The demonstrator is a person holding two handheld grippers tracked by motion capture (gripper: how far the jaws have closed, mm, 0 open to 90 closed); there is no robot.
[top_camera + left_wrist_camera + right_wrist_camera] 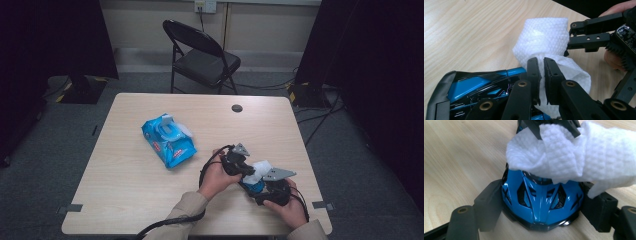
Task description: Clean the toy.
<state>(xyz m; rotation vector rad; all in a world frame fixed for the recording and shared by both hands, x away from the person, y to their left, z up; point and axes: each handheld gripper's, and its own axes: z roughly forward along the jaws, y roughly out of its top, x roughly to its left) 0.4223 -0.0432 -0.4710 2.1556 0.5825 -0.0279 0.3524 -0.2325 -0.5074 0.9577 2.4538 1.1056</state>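
- The left gripper (542, 67), bottom centre of its own view, has its jaws pressed together on a white wipe (549, 40).
- The wipe drapes over a blue toy car (541, 200), which sits low and centre in the right gripper view.
- The right gripper (541, 202) has its jaws spread wide, pinching the car's two sides.
- In the high view, both hands meet at the table's (150, 200) lower right.
- A blue wipes pack (167, 140) lies apart, left of centre.

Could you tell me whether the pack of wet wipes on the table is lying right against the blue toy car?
No, the pack of wet wipes lies apart on the table, well left of the blue toy car.
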